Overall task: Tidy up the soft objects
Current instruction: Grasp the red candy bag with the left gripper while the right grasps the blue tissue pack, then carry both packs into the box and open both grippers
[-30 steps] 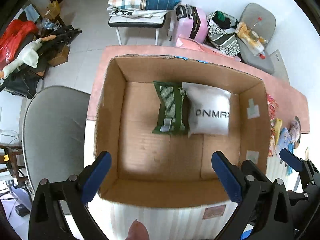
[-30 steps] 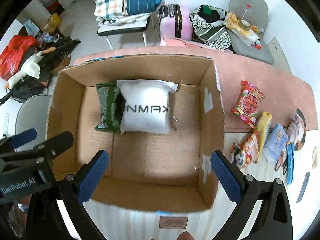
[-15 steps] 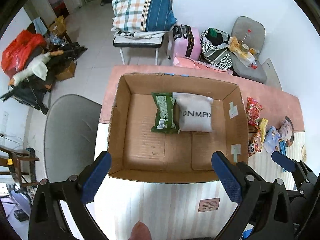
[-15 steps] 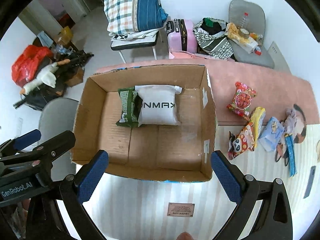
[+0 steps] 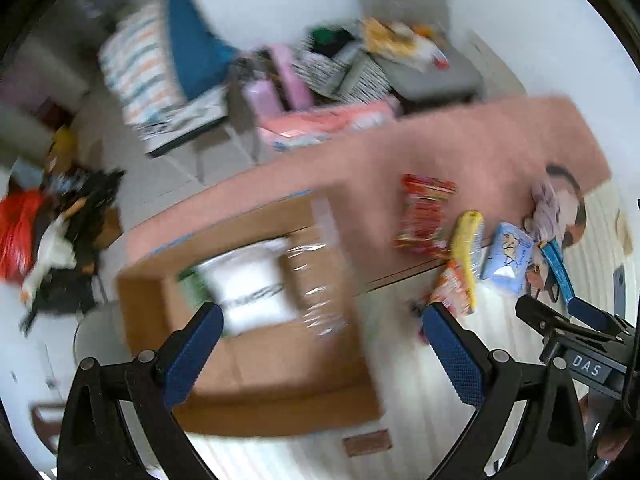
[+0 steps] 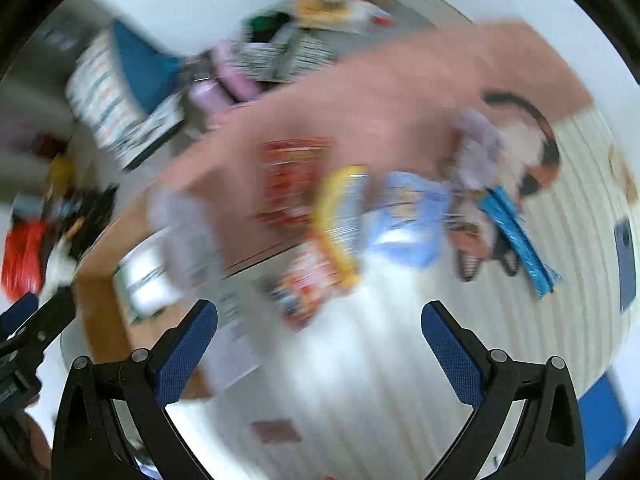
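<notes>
Both frames are smeared by motion blur. In the left wrist view, the left gripper hangs with jaws released and nothing between them, above an open brown cardboard box at lower left of the frame. A white plastic-wrapped soft pack with dark lettering lies inside the box near its far wall, a green packet just beside it on the left. Right of the box, a cluster of soft goods lies on the surface, partly on its pink cloth: a red snack bag, a yellow pouch and a light-blue pack. The right gripper shows at the right edge of that frame.

In the right wrist view, the right gripper also has its jaws released and empty, with the red snack bag, yellow pouch and light-blue pack at frame centre. A blue strap lies to their right on the striped white cloth.
</notes>
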### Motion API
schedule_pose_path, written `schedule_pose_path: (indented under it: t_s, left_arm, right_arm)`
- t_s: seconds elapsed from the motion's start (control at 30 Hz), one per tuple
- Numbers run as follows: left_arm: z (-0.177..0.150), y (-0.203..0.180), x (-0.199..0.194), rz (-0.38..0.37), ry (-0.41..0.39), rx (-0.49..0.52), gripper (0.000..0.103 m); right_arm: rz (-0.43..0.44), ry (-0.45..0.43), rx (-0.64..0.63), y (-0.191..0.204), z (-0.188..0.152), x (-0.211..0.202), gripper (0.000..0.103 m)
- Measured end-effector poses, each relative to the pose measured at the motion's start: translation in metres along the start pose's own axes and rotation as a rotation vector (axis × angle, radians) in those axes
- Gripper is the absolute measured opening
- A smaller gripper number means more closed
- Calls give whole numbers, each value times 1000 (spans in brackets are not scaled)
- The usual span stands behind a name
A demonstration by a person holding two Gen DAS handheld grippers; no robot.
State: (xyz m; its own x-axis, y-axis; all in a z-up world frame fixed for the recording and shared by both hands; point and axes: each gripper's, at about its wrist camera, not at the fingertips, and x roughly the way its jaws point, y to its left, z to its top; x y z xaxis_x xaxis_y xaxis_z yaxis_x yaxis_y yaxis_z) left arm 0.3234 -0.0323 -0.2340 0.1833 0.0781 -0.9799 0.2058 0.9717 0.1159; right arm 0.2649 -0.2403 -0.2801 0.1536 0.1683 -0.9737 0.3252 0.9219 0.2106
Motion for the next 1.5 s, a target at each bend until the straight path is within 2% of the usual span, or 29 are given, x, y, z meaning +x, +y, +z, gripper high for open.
schedule_pose_path:
  t_s: [0.13, 0.23, 0.37, 0.57, 0.63, 0.67, 0.7, 0.73, 0.8, 0.93, 1.0, 1.03, 1.1, 1.2, 1.27, 1.3, 1.37, 1.4, 1.5]
  left_arm:
    - [58, -52, 71, -9, 151, 99, 102]
    - [84, -78, 120, -13, 246, 151, 102]
    - [101, -97, 175, -26, 348, 163, 102]
    - [104, -113, 222, -26, 432, 174, 102]
    - [103, -114, 228, -28, 435, 169, 92]
    - [102, -115, 230, -32, 442, 163, 76]
    - [100, -114, 233, -46, 457, 156, 68]
    - [100, -114, 232, -66, 453, 141, 63]
    - [98, -117, 229, -83, 449, 148, 47]
    - [89, -125, 223, -38, 415, 166, 45]
    - [84, -123, 218, -37, 396, 150, 44]
    - [81, -122, 214, -36, 387, 143, 44]
    - [75, -116, 202, -40, 359, 132, 44]
    - [64, -106, 171, -70, 299, 104, 44]
    - [56, -89, 139, -117, 245, 58, 44]
    - [67, -77, 124, -137, 229, 39, 44]
    - [48, -53, 89, -200, 178, -18, 44]
    - [47, -43, 77, -212, 160, -32, 44]
    - [18, 2, 34, -241, 94, -87, 44]
  right_arm:
    - [-12, 69, 103, -46, 43, 44, 103]
    - [-17, 112, 144, -63, 67, 75, 103]
    - [-37, 155, 171, -72, 88, 106, 102]
    - [-41, 205, 212, -83, 105, 136, 101]
    - [-43, 215, 221, -86, 109, 143, 101]
    - [-45, 220, 225, -87, 111, 147, 99]
    - [-43, 227, 229, -89, 112, 151, 95]
    - [-45, 236, 234, -90, 113, 155, 92]
    - [-49, 250, 237, -92, 113, 162, 87]
    - [-74, 254, 233, -86, 113, 172, 73]
    - [-95, 249, 226, -81, 113, 173, 59]
    - [-96, 246, 225, -77, 112, 172, 57]
    - [-98, 238, 220, -73, 111, 169, 46]
    - [-89, 215, 208, -71, 109, 157, 44]
    - [-69, 187, 181, -64, 106, 140, 44]
    - [-62, 171, 162, -59, 104, 130, 44]
    - [-39, 139, 114, -48, 97, 107, 44]
    - [-29, 126, 88, -41, 93, 96, 44]
    - [12, 95, -10, -9, 74, 64, 44]
